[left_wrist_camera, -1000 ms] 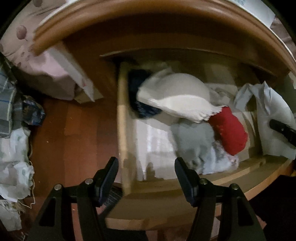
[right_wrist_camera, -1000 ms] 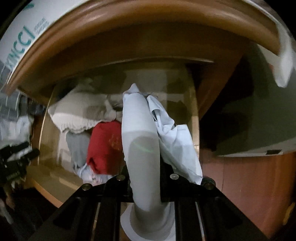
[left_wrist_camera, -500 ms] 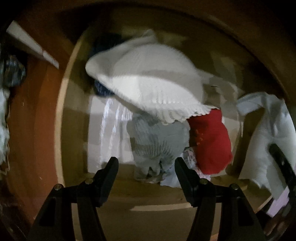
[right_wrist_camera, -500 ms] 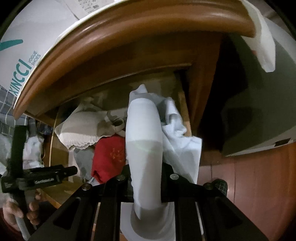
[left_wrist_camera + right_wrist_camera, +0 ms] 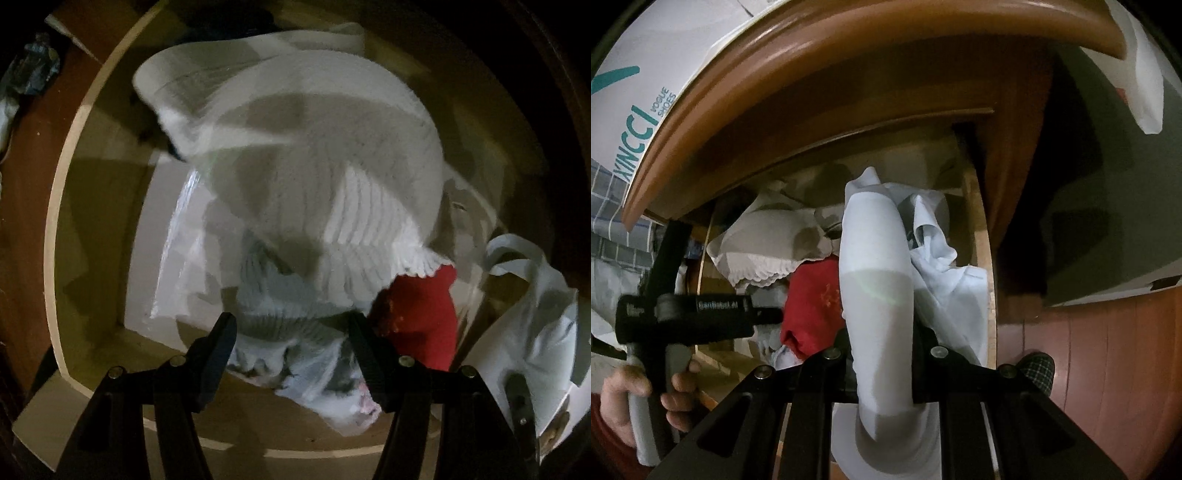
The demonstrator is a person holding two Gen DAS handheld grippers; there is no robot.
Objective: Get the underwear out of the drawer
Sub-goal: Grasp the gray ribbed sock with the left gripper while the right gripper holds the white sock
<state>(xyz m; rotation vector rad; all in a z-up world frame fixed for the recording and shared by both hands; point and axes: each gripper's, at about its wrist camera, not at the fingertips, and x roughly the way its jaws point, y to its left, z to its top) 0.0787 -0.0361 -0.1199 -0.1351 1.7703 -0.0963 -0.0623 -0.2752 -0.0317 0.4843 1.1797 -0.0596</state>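
Now, left wrist view: a second ago this camera framed the whole drawer (image 5: 55, 236) front and the floor at 9 o'clock; it has since dropped in close and points almost straight down into the clothes. The left hand-held gripper (image 5: 291, 354) has its jaws apart with nothing clamped, straddling a grey knit garment (image 5: 273, 302) near 6 o'clock. A white scalloped garment (image 5: 314, 177) fills the centre, and a red garment (image 5: 424, 317) lies at 4 o'clock. Likely the next pick is being lined up, the grey piece being nearest.

Right wrist view: little change. The right hand-held gripper (image 5: 882, 369) stays closed on a pale blue piece of underwear (image 5: 875, 266), which rises from the jaws toward 12 o'clock while its loose end drapes over the drawer's side at 3 o'clock. At 8 o'clock the left tool has come into frame, held in a hand (image 5: 639, 398) over the drawer. One item lifted, not yet clear; more remain inside.
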